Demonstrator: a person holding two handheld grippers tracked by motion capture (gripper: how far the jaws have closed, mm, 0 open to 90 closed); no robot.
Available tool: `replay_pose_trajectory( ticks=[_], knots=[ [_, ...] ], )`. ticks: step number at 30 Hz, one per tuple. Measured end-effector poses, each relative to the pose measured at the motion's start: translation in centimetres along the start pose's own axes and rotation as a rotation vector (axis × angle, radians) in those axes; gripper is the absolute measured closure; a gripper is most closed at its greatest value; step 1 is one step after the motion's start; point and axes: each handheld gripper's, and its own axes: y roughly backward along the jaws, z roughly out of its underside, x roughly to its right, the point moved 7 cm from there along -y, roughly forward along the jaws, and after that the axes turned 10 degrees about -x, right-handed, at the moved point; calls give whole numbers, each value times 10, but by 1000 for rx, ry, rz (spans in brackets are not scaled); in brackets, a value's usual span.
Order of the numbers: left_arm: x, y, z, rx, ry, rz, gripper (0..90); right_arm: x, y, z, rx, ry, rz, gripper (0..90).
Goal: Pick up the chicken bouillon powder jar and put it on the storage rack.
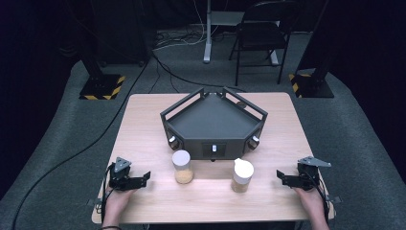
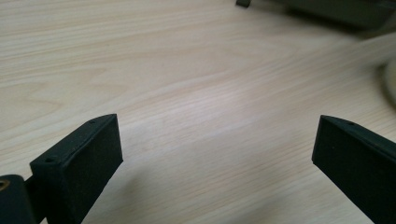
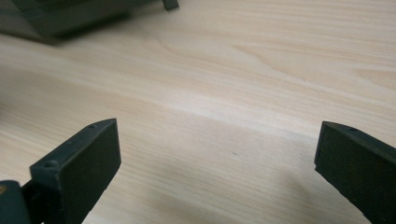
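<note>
Currently both tongs sit low in the high view: my left tongs [image 1: 145, 177] at lower left, my right tongs [image 1: 281, 176] at lower right, each with jaws spread wide and nothing between them. Two jars stand between them on the wooden surface [image 1: 143, 120], well apart from either. The flat-lidded jar [image 1: 182, 166] is nearer the left tongs, the cone-lidded jar [image 1: 242, 175] nearer the right. Both stand upright just below the dark angular tray [image 1: 213, 122] at frame centre. Each gripper view shows bare wood between the jaws.
</note>
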Motion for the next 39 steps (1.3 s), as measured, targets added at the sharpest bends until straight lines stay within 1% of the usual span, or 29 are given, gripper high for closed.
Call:
replay_pose_trajectory(
  ticks=[1,2,3,4,5,6,7,8,10,13,29,33,36,39],
  knots=[
    [0,-1,0,-9,4,3,15,-1,-1,0,-12,3,13,0],
    [0,-2,0,-21,-2,6,16,1,-4,0,-38,-9,3,0],
    [0,-2,0,-21,-2,6,16,1,-4,0,-38,-9,3,0],
    [1,-3,-1,-31,-7,0,17,-1,-5,0,-60,2,19,0],
    [2,-3,-2,-34,-13,-5,17,-1,-5,0,-60,2,19,0],
    [2,-3,-2,-39,-19,-11,18,-1,-6,0,-65,16,31,0],
    [3,-4,-3,-49,-20,-15,19,-2,-6,-1,-74,21,50,0],
    [4,-4,-4,-60,-22,-18,19,-2,-6,-1,-74,21,50,0],
    [6,-6,-6,-88,-31,-29,17,-4,-7,-1,-80,36,62,0],
    [5,-6,-7,-91,-22,-22,15,-4,-7,-1,-80,36,62,0],
    [5,-5,-5,-90,-22,-21,18,-5,-7,-1,-79,32,65,0],
    [5,-4,-5,-89,-26,-15,25,-5,-7,-1,-79,32,65,0],
    [4,-4,-4,-85,-19,-7,26,-5,-7,-1,-79,32,65,0],
    [1,-2,-3,-75,-7,10,27,-5,-7,-1,-79,32,65,0]
  ],
)
